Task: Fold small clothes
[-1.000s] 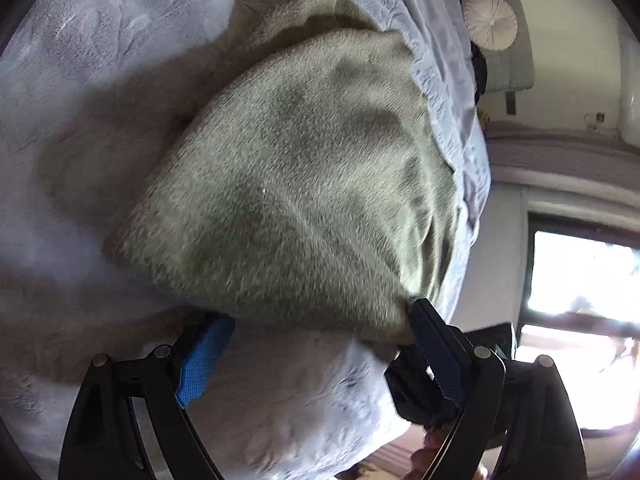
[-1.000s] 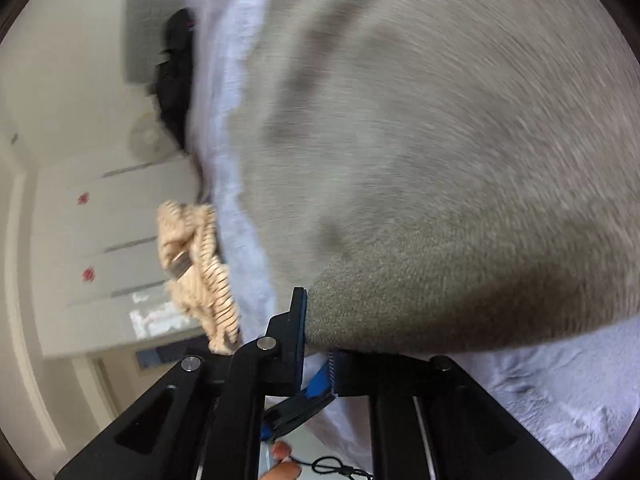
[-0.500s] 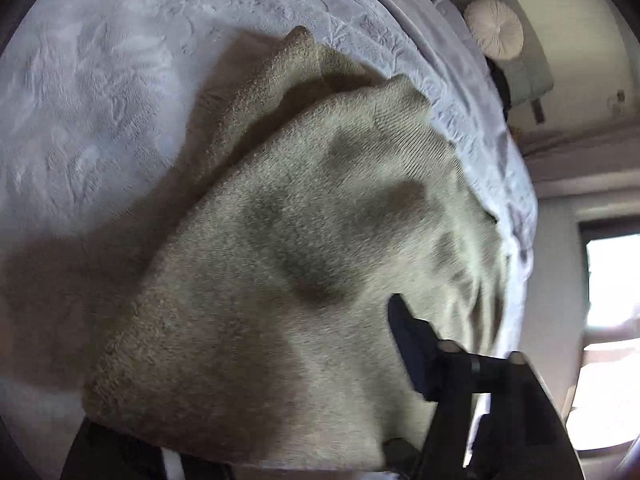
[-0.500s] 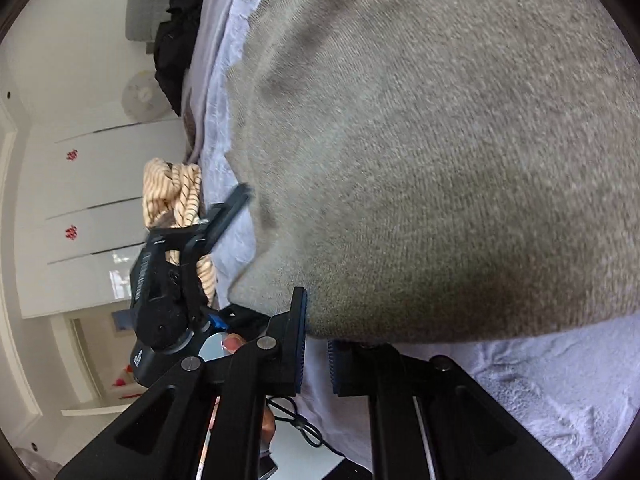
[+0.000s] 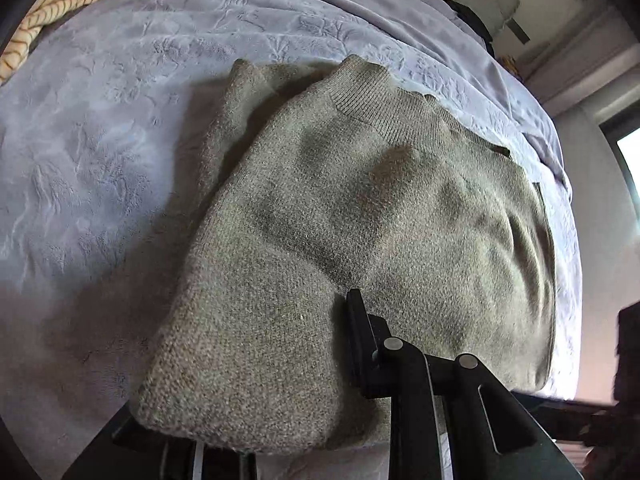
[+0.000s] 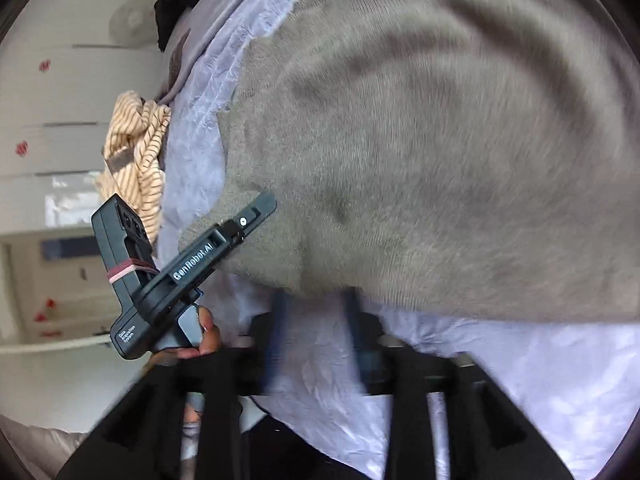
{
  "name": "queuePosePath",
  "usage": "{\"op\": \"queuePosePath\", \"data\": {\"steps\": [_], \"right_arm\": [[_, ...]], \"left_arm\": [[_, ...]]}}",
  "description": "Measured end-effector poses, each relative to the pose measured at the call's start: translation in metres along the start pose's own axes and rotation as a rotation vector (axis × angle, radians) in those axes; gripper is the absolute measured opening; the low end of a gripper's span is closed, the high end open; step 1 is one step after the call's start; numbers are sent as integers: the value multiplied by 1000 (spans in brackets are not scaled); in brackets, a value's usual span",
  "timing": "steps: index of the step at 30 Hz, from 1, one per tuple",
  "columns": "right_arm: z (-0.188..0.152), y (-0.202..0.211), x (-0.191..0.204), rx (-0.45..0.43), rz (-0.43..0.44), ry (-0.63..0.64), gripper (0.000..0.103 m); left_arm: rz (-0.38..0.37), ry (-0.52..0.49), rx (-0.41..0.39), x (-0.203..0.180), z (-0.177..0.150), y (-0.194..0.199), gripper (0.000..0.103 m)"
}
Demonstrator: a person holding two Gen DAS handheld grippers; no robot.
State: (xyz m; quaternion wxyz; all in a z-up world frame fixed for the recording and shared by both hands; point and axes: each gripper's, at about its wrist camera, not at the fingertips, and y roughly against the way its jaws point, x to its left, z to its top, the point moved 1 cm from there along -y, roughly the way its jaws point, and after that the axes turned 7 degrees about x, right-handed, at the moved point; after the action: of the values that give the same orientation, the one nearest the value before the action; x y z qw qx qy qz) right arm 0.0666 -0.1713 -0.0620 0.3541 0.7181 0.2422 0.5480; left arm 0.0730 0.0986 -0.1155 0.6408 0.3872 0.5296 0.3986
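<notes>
Through the left wrist camera I am watching my left gripper point(image 5: 280, 364) closing on the near fold of the grey-green sweater point(image 5: 360, 220), knit bunching between its jaws. The sweater is lying doubled over just ahead on the lilac bedspread point(image 5: 100, 140), collar farthest away.

Through the right wrist camera my right gripper point(image 6: 316, 336) is opening, jaws blurred and empty, with the sweater's edge just beyond the tips. I am judging that more folding is remaining.
</notes>
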Motion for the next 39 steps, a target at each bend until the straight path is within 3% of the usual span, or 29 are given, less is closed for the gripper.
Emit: {"op": "queuePosePath", "data": {"steps": [9,21,22,26,34,39], "right_arm": [[38,29,39,-3,-93,111,64],[93,11,118,94,-211,279,71],[98,8,123,103,-221,287,71],[119,-4,141,146,-279,330,72],[153,-41,170,311,-272,346,81],[167,-91,185,455,-331,361,82]], "left_arm": [[59,-96,-10,-8,-9,6,26],[99,-178,-19,-12,-15,7,25],[111,-207,-24,-16,-16,7,16],[198,-370,-65,-34,-25,8,12],[327,-604,-161,-58,-47,12,12],[352,-660,-175,-65,-51,11,12]]}}
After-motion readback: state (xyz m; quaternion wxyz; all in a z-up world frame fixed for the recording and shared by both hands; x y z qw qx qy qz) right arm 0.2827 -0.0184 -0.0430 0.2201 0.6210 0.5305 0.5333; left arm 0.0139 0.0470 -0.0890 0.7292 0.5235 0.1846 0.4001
